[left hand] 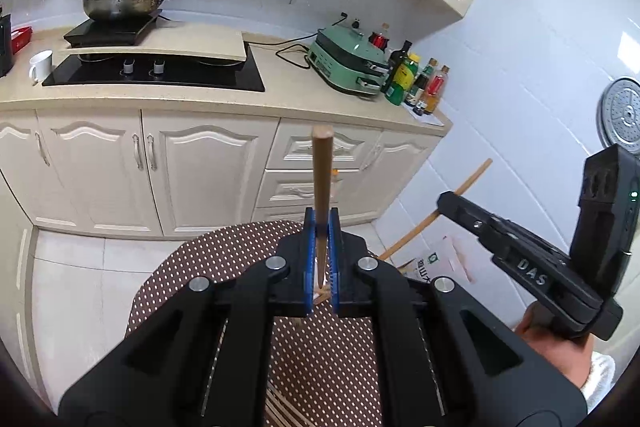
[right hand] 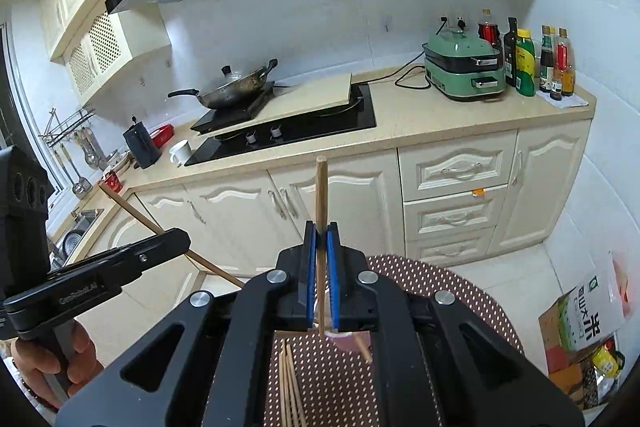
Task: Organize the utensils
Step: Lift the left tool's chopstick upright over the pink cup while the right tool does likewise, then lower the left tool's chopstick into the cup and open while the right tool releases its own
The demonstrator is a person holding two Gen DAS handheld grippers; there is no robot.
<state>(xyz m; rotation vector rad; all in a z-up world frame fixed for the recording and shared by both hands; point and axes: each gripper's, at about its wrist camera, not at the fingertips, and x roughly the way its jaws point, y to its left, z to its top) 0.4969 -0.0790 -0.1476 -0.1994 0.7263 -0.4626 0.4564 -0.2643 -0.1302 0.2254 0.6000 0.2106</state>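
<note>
My left gripper (left hand: pixel 321 223) is shut on a wooden chopstick (left hand: pixel 321 171) that stands upright between its blue pads, its lower tip near a small cup below. My right gripper (right hand: pixel 320 233) is shut on another wooden chopstick (right hand: pixel 321 195), also upright, above a pinkish cup (right hand: pixel 344 341). Several loose chopsticks (right hand: pixel 290 387) lie on the round brown polka-dot table (right hand: pixel 460 291). Each gripper shows in the other's view, holding its chopstick: the right gripper in the left wrist view (left hand: pixel 448 201), the left gripper in the right wrist view (right hand: pixel 180 237).
A kitchen counter (left hand: pixel 280 79) with cream cabinets runs behind the table, carrying a stove with a wok (left hand: pixel 120 1), a white mug (left hand: pixel 40 65), a green cooker (left hand: pixel 348 61) and bottles (left hand: pixel 416 79). A box and rice bag (right hand: pixel 588 323) sit on the floor at right.
</note>
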